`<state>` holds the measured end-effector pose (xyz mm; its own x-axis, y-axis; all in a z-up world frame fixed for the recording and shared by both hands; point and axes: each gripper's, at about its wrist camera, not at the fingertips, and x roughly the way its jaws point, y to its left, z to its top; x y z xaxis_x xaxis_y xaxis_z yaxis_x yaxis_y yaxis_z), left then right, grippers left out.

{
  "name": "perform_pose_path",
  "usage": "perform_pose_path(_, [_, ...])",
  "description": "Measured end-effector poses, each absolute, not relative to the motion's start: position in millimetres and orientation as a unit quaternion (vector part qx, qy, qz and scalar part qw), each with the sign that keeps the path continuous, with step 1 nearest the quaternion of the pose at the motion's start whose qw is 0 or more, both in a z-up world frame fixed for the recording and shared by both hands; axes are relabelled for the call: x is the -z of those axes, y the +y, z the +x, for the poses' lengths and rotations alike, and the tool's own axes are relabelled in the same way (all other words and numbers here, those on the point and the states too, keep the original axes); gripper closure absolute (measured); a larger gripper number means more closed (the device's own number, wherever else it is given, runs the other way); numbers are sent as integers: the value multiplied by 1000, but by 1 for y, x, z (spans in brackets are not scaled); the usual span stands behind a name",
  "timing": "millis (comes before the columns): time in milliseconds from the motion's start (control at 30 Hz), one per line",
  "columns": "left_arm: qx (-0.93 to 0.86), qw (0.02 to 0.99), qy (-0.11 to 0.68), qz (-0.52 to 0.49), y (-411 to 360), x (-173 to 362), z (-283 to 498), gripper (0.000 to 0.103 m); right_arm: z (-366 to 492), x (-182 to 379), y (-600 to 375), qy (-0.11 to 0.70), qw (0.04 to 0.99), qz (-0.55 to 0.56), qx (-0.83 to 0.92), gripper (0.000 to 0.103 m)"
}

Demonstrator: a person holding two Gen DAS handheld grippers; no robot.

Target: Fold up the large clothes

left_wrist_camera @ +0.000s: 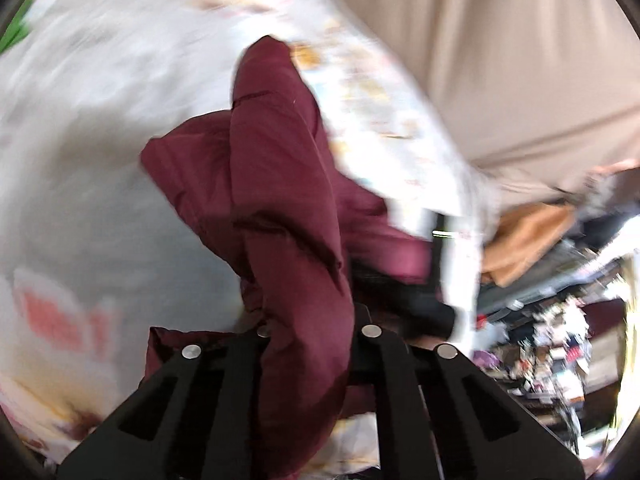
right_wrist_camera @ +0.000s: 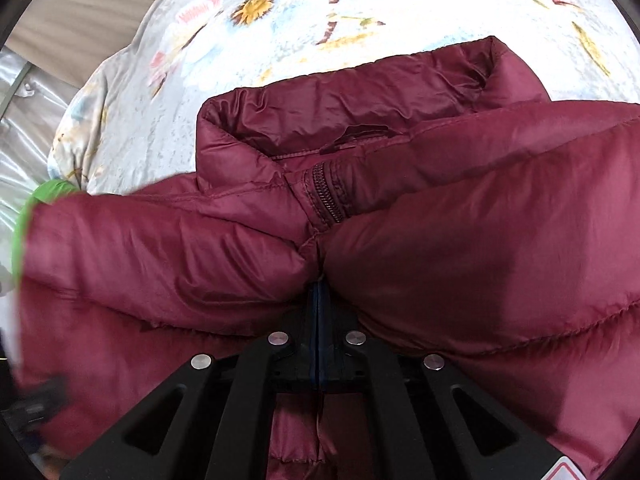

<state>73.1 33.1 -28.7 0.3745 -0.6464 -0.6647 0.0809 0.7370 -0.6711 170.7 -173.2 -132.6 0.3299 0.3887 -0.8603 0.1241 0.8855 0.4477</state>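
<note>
- Floral bedding (right_wrist_camera: 280, 40), pale with yellow and pink blooms, spreads under everything.
- Maroon puffer jacket (right_wrist_camera: 460, 220) lies on it, collar up, zipper (right_wrist_camera: 326, 196) partly closed.
- Right gripper (right_wrist_camera: 319, 320) is clenched on the jacket's front edge.
- Left gripper (left_wrist_camera: 310, 332) pinches a hanging fold of the jacket.
- No readable writing; a red-edged sticker (right_wrist_camera: 562, 472) is cut off.

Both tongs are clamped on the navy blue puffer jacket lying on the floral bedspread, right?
Not navy: the puffer jacket is maroon, as the right wrist view shows clearly. The rest holds: left tongs and right tongs both grip it over the floral bedspread.
</note>
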Motion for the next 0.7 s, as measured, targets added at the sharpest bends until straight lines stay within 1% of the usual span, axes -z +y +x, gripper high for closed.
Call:
perform_pose_path(33, [250, 784, 503, -263, 15, 15, 70, 96, 170, 133, -175, 572, 783, 227, -88, 103])
perform_pose_path(100, [268, 785, 503, -242, -11, 6, 66, 96, 170, 134, -176, 571, 781, 235, -93, 103])
perform_pose_path(233, [279, 786, 508, -215, -56, 6, 65, 96, 162, 128, -193, 564, 777, 262, -97, 103])
perform_pose_path(267, [280, 787, 507, -213, -62, 5, 65, 96, 153, 120, -203, 552, 780, 278, -93, 103])
perform_pose_path(333, [277, 788, 511, -204, -71, 6, 65, 96, 123, 98, -228, 518, 793, 303, -105, 95])
perform_pose_path(433, [271, 785, 519, -200, -80, 11, 64, 96, 64, 76, -261, 504, 807, 291, -104, 95])
perform_pose_path(533, [265, 785, 524, -195, -91, 11, 61, 96, 17, 89, -270, 521, 786, 312, -114, 95])
perform_pose_path(600, [262, 785, 528, -190, -100, 11, 61, 96, 6, 108, -263, 540, 777, 304, -114, 99])
perform_pose_path(633, [262, 785, 529, -188, -107, 10, 61, 96, 3, 121, -260, 544, 770, 315, -113, 103])
perform_pose_path(700, [262, 786, 530, -179, -119, 6, 58, 96, 7, 136, -255, 541, 761, 339, -119, 103])
